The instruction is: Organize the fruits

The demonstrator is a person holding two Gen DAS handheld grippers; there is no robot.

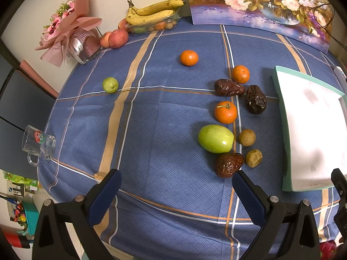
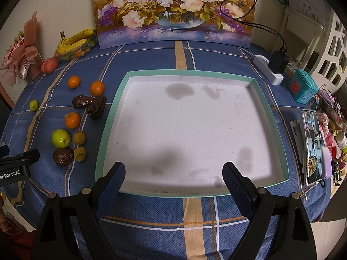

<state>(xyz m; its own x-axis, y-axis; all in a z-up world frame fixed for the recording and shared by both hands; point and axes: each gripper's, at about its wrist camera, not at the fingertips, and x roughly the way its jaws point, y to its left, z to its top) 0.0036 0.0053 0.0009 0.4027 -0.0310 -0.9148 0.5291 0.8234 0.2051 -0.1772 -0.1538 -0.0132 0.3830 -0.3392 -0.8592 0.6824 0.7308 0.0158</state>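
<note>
Loose fruit lies on the blue checked cloth: three oranges [image 1: 225,112], a green apple [image 1: 215,138], three dark dates [image 1: 228,164], two small brown fruits [image 1: 247,137] and a small green fruit [image 1: 110,85] off to the left. A shallow white tray with a teal rim [image 2: 112,106] sits right of them and holds nothing. My left gripper [image 1: 176,178] hangs open above the cloth, its right finger near the closest date. My right gripper [image 2: 173,170] hangs open over the tray's near edge. The same fruit cluster [image 2: 71,120] shows left of the tray in the right wrist view.
Bananas on a clear fruit box [image 1: 151,15], red apples [image 1: 118,38] and a pink bouquet [image 1: 69,26] stand at the back left. A glass mug [image 1: 39,144] sits at the left table edge. A flower painting [image 2: 173,10] leans behind; a phone [image 2: 311,147] and power strip [image 2: 267,69] lie right.
</note>
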